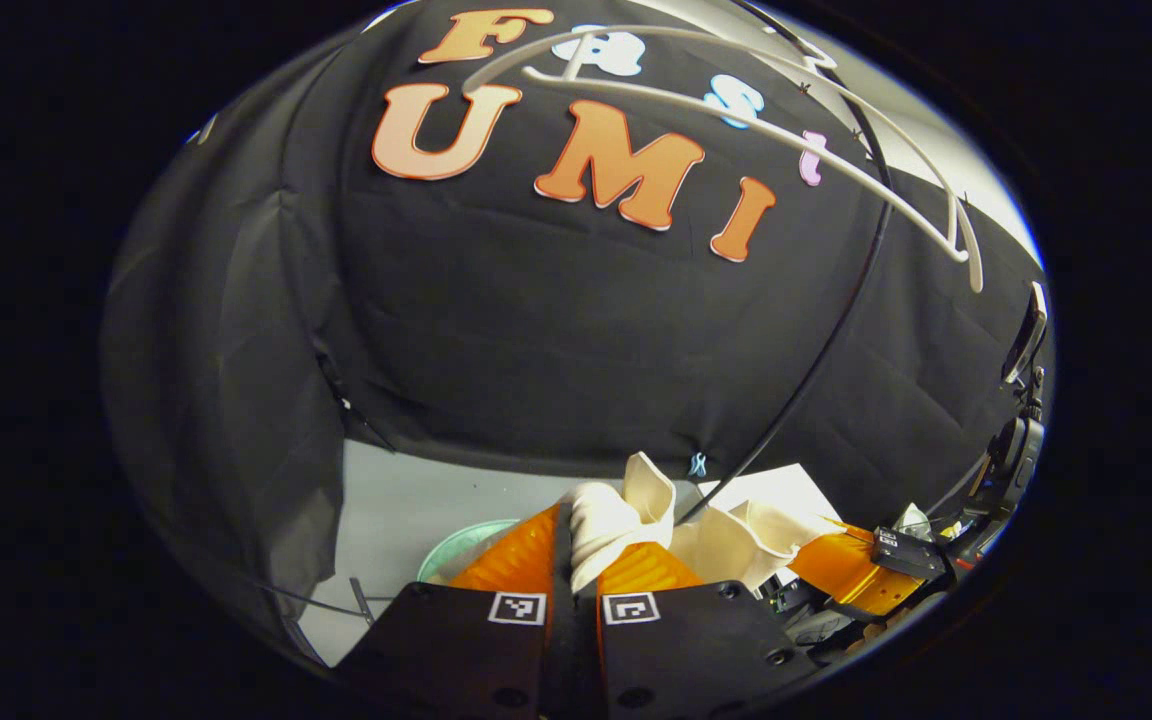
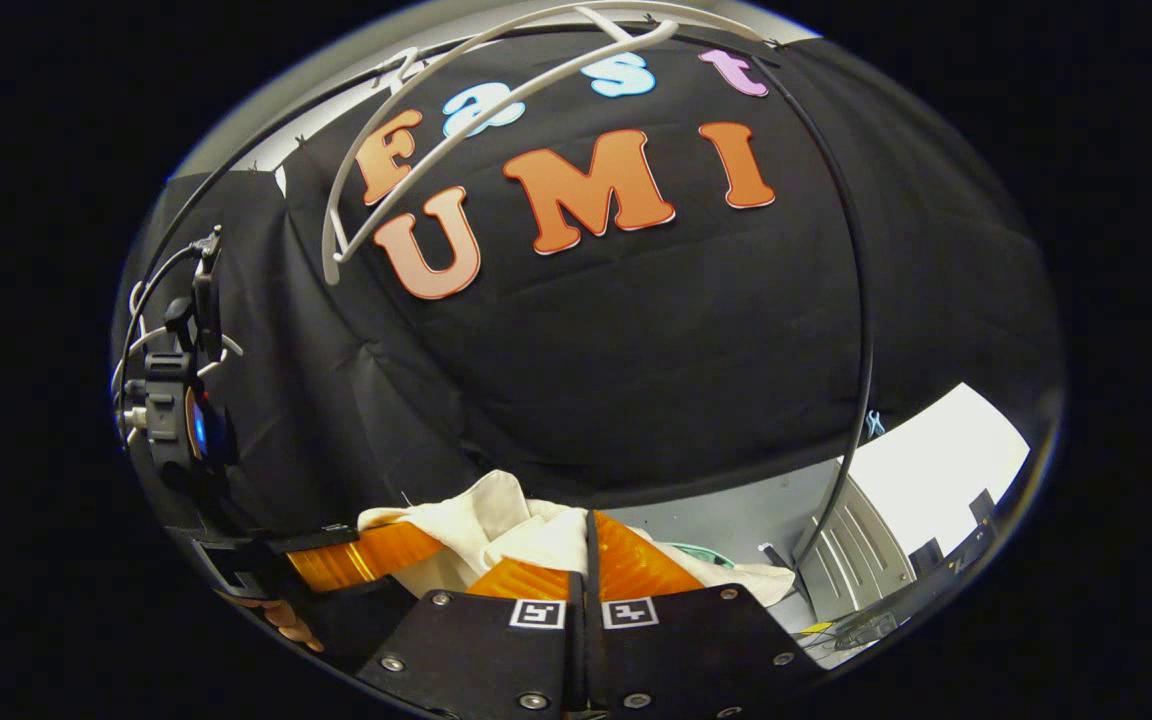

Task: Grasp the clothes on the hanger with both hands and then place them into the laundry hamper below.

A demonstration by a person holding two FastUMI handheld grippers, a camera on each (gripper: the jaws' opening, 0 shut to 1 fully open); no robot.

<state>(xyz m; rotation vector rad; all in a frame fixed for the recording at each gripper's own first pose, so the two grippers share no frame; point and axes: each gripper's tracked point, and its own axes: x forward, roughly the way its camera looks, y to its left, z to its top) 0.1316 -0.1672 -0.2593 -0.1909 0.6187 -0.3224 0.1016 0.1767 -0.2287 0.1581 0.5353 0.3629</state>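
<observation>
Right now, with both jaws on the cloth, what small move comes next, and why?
Probably lower both grippers together. The left gripper and right gripper each pinch the cream garment, which is already off the white hanger above. The green hamper rim sits below, so carrying it down seems the next step.

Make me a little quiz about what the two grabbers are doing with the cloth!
1. True or false: the white hanger up above has the cream cloth draped over it.
2. Which is shut on the cloth? A) the left gripper alone B) the right gripper alone C) both
3. Fill in: the green rim of the laundry hamper peeks out ____ the left gripper.

Key
1. False. The hanger is bare; the cloth is bunched in both grippers' jaws.
2. C. Each gripper's jaws are closed on a fold of cloth.
3. Below, on the grey floor.
</observation>
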